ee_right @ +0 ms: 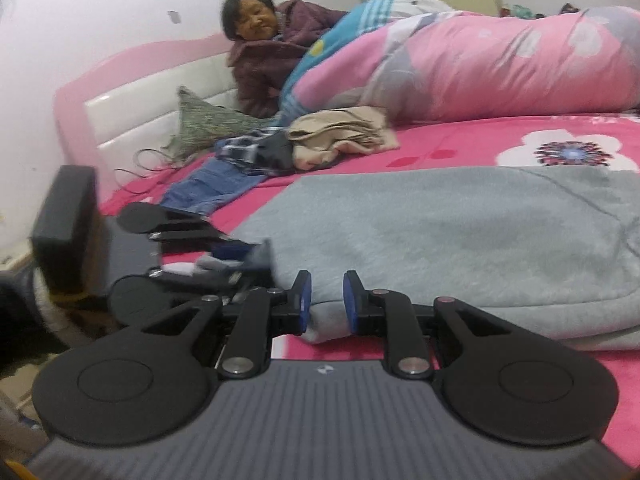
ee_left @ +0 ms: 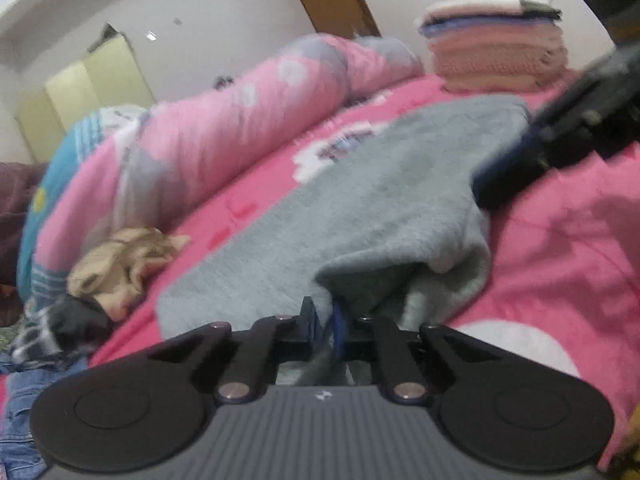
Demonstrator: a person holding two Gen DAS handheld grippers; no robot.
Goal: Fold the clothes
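Observation:
A grey fleece garment (ee_left: 360,200) (ee_right: 440,232) lies spread on the pink flowered bedsheet (ee_left: 560,260). In the left wrist view my left gripper (ee_left: 325,316) is shut on the garment's near edge, and the cloth bunches up around its blue pads. My right gripper (ee_right: 328,304) has a folded corner of the same garment pinched between its blue pads. The right gripper (ee_left: 484,188) also shows at the garment's right edge. In the right wrist view the left gripper (ee_right: 256,256) sits to the left, with grey cloth in it.
A stack of folded clothes (ee_left: 496,52) stands at the far corner. A rolled pink quilt (ee_right: 480,68) runs along the back. A beige garment (ee_right: 344,136), a checked item and jeans (ee_right: 204,188) lie in a heap. A person in a dark red jacket (ee_right: 264,64) leans on the pink headboard (ee_right: 140,76).

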